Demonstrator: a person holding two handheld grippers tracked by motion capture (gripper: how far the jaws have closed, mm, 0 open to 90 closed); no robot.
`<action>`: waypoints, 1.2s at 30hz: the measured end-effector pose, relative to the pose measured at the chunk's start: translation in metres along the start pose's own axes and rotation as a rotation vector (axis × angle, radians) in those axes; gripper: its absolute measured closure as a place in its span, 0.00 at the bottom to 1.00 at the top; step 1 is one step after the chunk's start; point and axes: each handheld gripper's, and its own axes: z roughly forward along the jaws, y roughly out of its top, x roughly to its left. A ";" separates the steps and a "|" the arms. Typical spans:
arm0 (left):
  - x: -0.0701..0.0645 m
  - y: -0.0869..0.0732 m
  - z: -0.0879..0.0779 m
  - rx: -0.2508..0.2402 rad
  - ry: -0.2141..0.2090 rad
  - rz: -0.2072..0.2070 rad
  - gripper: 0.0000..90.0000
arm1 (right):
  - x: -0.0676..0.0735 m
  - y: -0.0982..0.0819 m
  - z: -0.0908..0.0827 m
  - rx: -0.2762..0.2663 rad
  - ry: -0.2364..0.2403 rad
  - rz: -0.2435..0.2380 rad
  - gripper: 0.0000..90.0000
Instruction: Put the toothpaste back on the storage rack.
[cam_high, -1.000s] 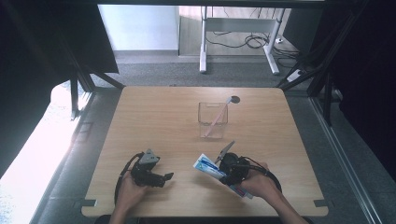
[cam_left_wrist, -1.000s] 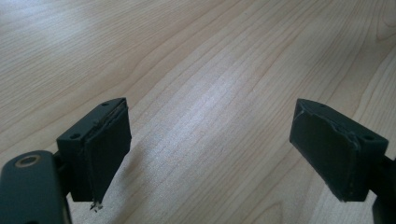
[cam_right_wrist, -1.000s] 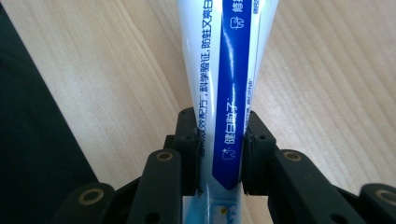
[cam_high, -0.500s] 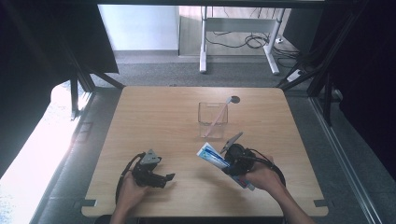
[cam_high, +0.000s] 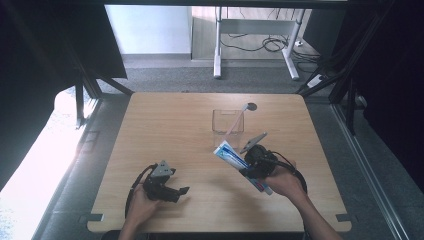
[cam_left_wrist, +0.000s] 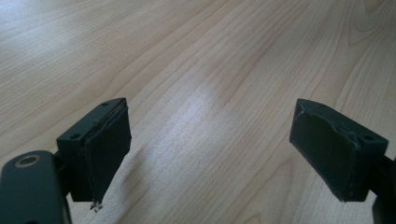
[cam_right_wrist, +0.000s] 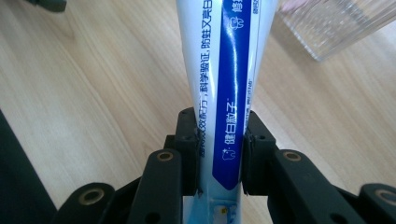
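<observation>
One wooden table (cam_high: 170, 125) is laid out under the high view, pale grain running across it, and one small round hole (cam_high: 252, 106) is seen near its far edge. One clear square container (cam_high: 228, 121) is set just short of that hole, and one pale toothbrush (cam_high: 235, 120) is leaned inside it, head up toward the far right corner.

Two grippers are counted. The right gripper (cam_high: 250, 165) is held above the near right part of the table, and one toothpaste tube (cam_high: 235, 159), white and blue, is clamped between its jaws. In the right gripper view the tube (cam_right_wrist: 224, 79) is seen pinched on both flat sides near its lower end, the rest projecting forward toward the ribbed wall of the container (cam_right_wrist: 336, 21). From above, the tube is carried at a slant, its far end just short of the container and not touching it.

The left gripper (cam_high: 181, 190) is rested at the near left of the table, well apart from the tube. Its jaws are spread wide in the left gripper view (cam_left_wrist: 210, 154), with bare wood between them and nothing gripped.
</observation>
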 end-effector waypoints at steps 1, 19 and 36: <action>0.000 0.000 0.000 0.000 -0.002 0.002 0.14 | -0.001 0.001 -0.001 -0.002 -0.003 0.009 0.81; 0.000 0.000 -0.001 -0.001 -0.013 0.008 0.14 | -0.023 0.016 -0.007 -0.108 -0.031 0.045 0.81; 0.001 -0.001 -0.001 -0.001 -0.016 0.005 0.14 | -0.040 0.034 -0.006 -0.213 -0.082 0.075 0.81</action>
